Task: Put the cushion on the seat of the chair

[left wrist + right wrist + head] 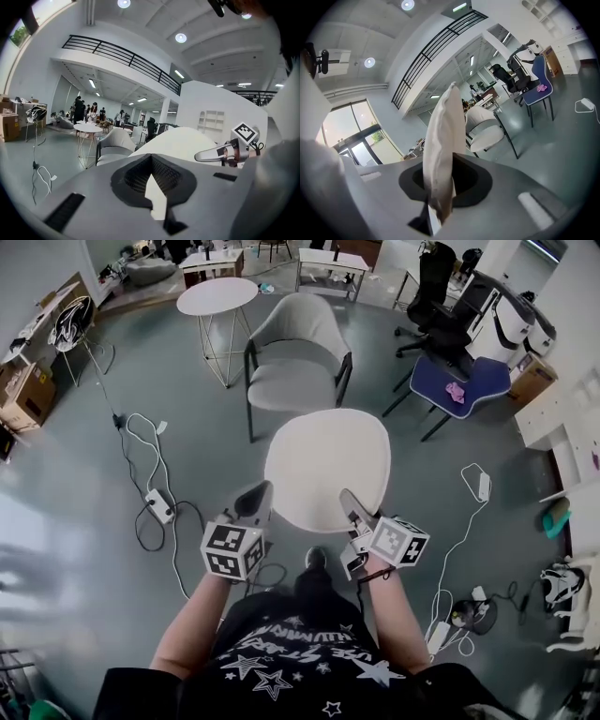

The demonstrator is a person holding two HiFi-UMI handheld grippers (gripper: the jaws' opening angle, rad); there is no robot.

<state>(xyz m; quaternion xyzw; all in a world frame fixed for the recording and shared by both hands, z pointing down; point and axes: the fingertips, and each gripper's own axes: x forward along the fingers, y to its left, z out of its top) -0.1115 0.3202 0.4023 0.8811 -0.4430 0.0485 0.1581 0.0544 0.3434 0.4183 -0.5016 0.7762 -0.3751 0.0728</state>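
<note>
A white rounded cushion (328, 468) hangs in the air in front of me, carried between both grippers. My left gripper (253, 502) is shut on its near left edge, and the thin white edge (156, 194) shows between the jaws in the left gripper view. On the near right edge my right gripper (352, 506) is shut, with the cushion (443, 150) standing edge-on between its jaws. The grey armchair (292, 357) with its bare seat (289, 385) stands on the floor just beyond the cushion. It also shows as the chair (112, 143) and the chair (487, 129).
A round white side table (217, 296) stands left of the chair. A blue chair (464, 381) and a black office chair (439, 292) are at the right. Cables and a power strip (159, 505) lie on the floor at the left, more cables (469, 521) at the right. People (86, 111) stand far back.
</note>
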